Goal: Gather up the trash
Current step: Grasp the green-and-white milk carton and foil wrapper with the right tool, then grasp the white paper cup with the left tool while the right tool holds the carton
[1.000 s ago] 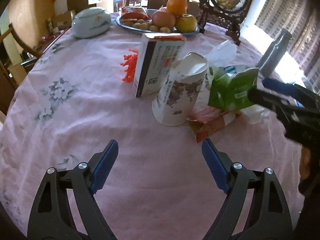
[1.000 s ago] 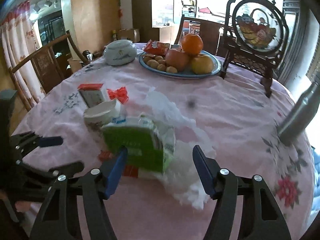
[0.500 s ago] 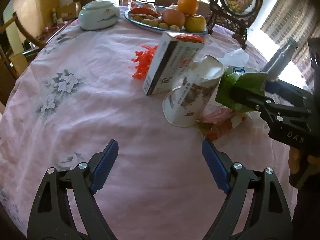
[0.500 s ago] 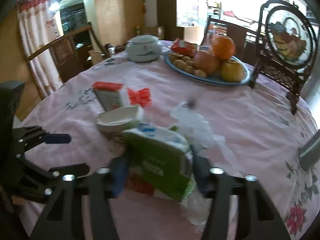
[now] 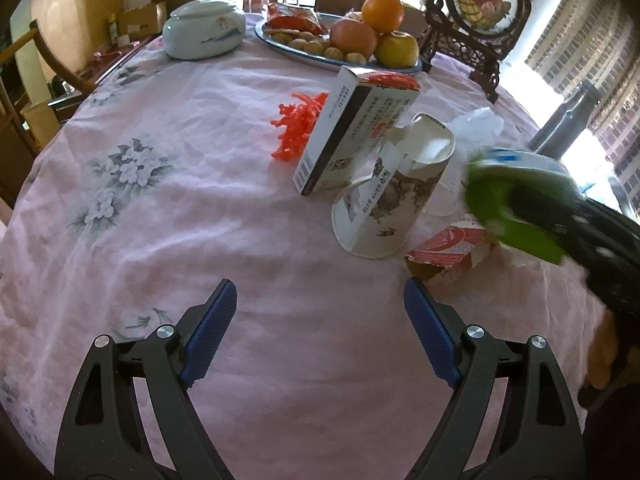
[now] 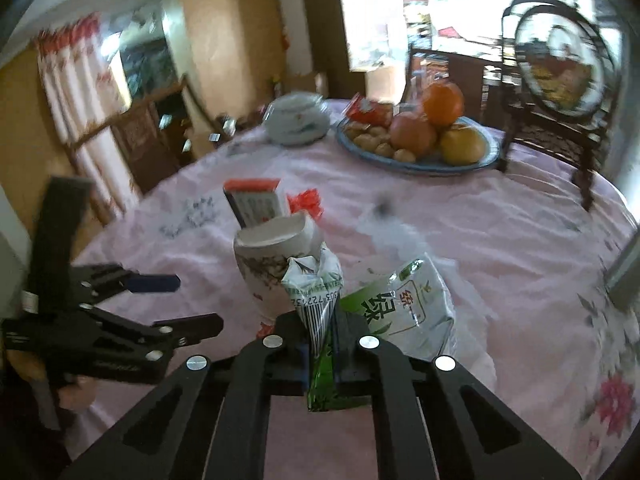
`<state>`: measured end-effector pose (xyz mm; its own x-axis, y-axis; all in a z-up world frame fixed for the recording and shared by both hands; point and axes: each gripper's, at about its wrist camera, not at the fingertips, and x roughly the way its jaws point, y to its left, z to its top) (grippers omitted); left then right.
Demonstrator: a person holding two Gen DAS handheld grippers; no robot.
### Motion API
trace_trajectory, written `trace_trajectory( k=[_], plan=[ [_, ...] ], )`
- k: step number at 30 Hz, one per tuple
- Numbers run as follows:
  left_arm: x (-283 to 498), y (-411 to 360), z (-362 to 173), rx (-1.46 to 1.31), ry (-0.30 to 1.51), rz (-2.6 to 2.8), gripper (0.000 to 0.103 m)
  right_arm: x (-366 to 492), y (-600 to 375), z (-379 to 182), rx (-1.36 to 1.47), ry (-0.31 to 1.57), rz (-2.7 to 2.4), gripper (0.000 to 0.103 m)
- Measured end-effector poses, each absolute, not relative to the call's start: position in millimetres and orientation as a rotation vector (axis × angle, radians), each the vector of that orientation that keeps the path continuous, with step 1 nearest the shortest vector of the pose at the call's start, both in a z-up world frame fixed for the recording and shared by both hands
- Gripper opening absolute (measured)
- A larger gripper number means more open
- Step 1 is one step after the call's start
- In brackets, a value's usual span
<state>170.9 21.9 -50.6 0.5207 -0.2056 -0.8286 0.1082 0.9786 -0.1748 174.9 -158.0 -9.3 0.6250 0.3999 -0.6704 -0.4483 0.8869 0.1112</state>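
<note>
Now the right tongs [image 6: 323, 334], just closing, are pinching the green pack [image 6: 404, 312]; lifting slowly will keep it from slipping. The left tongs [image 5: 316, 332] are waiting open above the table [image 5: 160, 220].

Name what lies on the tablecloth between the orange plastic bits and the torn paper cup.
The white carton with the red top leans between the orange plastic bits and the torn paper cup; the left wrist view shows it best.

Bare tablecloth [image 5: 180, 216] left of paper cup [image 5: 384, 208]

left gripper [image 5: 316, 336] wide over tablecloth [image 5: 200, 200] | right gripper [image 5: 532, 216] clamps green packet [image 5: 492, 188]
</note>
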Motion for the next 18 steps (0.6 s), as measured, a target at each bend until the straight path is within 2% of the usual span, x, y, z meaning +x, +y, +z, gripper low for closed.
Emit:
trace_trajectory(
  k=[7,12,16,18],
  plan=[
    [178,15,-55,-0.072,0.981,-0.168,0.081,125,-211,2,0.155,0.635,0.416,0.008],
    [188,6,-56,-0.072,1.002,-0.182,0.081,124,-231,-13,0.245,0.639,0.438,0.008],
    [197,-7,-51,-0.029,0.991,-0.224,0.078,128,-236,-18,0.270,0.649,0.467,0.008],
    [206,-14,-52,-0.007,1.000,-0.243,0.074,127,-238,-18,0.273,0.650,0.472,0.008]
  ],
)
